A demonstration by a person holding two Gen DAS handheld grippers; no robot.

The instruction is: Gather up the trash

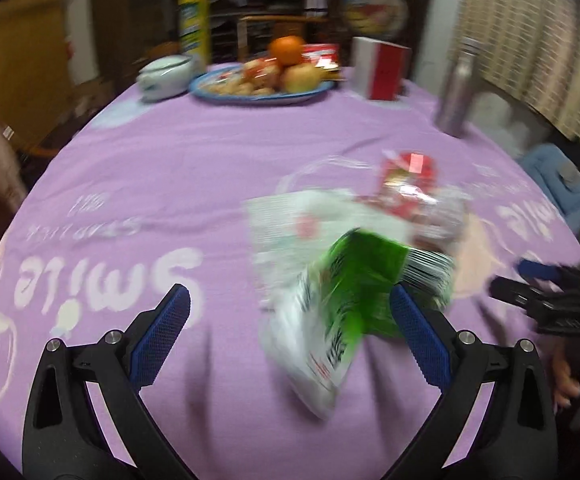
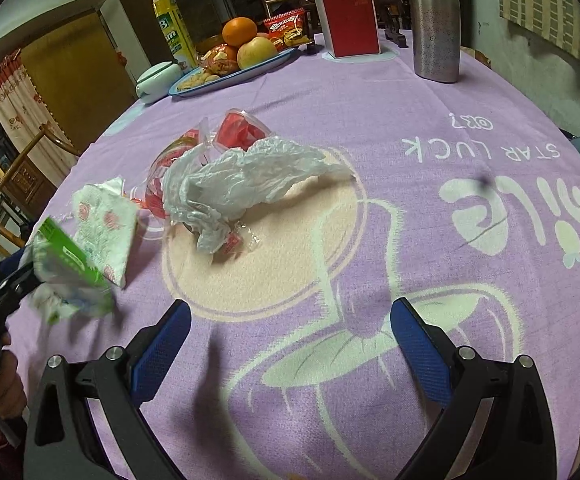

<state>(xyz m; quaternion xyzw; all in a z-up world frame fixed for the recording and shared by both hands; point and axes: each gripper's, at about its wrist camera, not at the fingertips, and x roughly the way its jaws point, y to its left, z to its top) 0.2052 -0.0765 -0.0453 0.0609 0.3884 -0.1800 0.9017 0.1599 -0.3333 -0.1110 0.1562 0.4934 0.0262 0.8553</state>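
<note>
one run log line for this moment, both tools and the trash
left tool: open, green-white wrapper blurred between fingers | right tool: open, empty | crumpled plastic bag, patterned napkin: on tablecloth

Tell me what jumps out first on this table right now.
The green-and-white wrapper, blurred, sits between the left gripper's wide-open jaws. Mid-table lies a crumpled white plastic bag over red wrappers, a floral tissue beside it. The right gripper is open and empty.
</note>
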